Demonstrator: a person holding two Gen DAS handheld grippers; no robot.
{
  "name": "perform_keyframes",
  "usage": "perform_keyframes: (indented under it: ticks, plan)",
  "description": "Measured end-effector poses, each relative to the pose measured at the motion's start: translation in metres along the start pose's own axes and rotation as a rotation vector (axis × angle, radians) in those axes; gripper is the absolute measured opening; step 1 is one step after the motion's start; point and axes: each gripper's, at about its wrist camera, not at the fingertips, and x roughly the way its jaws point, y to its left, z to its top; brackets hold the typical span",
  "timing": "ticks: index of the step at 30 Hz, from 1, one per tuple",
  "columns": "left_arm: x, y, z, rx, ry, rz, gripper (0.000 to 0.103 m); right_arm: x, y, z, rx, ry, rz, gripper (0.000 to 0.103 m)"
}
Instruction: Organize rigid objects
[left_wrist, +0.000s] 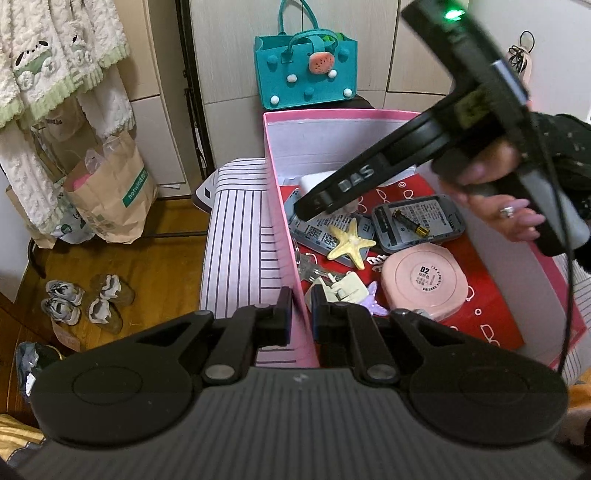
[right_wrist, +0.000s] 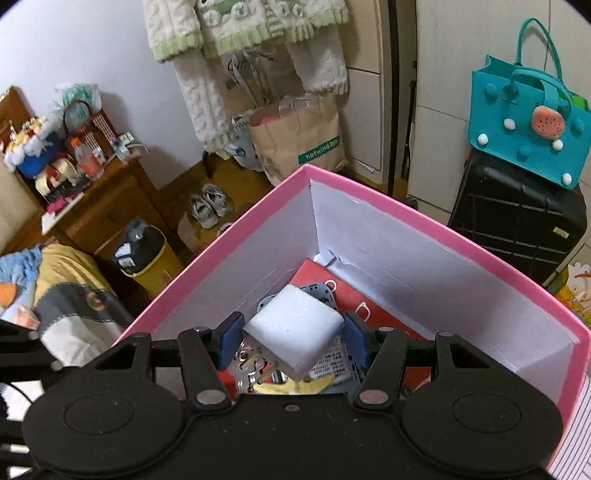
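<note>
1. The right tool (right_wrist: 293, 341) hangs over the pink box (right_wrist: 388, 206), its blue pads (right_wrist: 229, 338) pressed on either side of a white charger block (right_wrist: 295, 334); the block sits tilted between them, metal prongs pointing down, held above the box floor.
2. The left tool (left_wrist: 301, 314) stands with its jaws drawn narrow, pinching the near-left wall of the pink box (left_wrist: 280, 206) at its rim.
3. In the left wrist view the right tool (left_wrist: 317, 208) reaches down into the box from the upper right, a person's hand (left_wrist: 495, 188) wrapped round its handle, a ring on one finger.
4. On the red sheet (left_wrist: 491, 317) lining the box floor lie the things to be sorted: a yellow starfish (left_wrist: 351, 242) near the middle, on a grey device (left_wrist: 317, 232) with a printed label.
5. Just right of the starfish is an open grey case (left_wrist: 417, 221) with a battery (left_wrist: 410, 220) lying in it.
6. Nearer the left tool than the starfish sit a round pink compact (left_wrist: 424, 288), a cream plug (left_wrist: 341, 288), a purple hair clip (left_wrist: 375, 301) and some keys (left_wrist: 310, 267).
7. Outside the box, against its left wall, lies striped fabric (left_wrist: 236, 236).
8. Beyond the box's far wall a teal bag (left_wrist: 306, 70) stands on a black suitcase (right_wrist: 517, 218).
9. Left of the box, on the wooden floor, are paper bags (left_wrist: 110, 192) and shoes (left_wrist: 85, 299).
</note>
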Motion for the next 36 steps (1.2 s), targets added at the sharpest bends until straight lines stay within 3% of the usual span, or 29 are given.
perform_keyframes:
  ticks: [5,12,18,23,27,33,34,36]
  plan:
    - [0.000,0.001,-0.001,-0.011,-0.003,0.002,0.009,-0.002,-0.005,-0.001,0.058,-0.021,-0.020,0.068]
    - [-0.003,0.001,-0.004,-0.038,-0.021,0.020,0.009,-0.066,-0.003,-0.025,0.057,-0.142,-0.035,0.073]
    - [-0.028,-0.007,-0.006,-0.051,-0.089,0.078,0.009,-0.121,0.018,-0.067,-0.029,-0.261,-0.161,0.074]
    - [-0.060,-0.023,-0.007,-0.035,-0.176,0.165,0.009,-0.160,0.027,-0.098,-0.053,-0.345,-0.185,0.074]
    - [-0.082,-0.036,-0.012,-0.039,-0.206,0.154,0.009,-0.186,0.024,-0.119,0.003,-0.405,-0.166,0.074]
    - [-0.108,-0.058,-0.022,-0.037,-0.221,0.123,0.010,-0.200,0.026,-0.147,0.040,-0.329,-0.180,0.074]
    - [-0.111,-0.061,-0.024,-0.047,-0.217,0.115,0.010,-0.202,0.028,-0.152,0.039,-0.319,-0.207,0.076]
    - [-0.114,-0.067,-0.026,-0.071,-0.202,0.116,0.012,-0.207,0.031,-0.163,0.024,-0.319,-0.261,0.093]
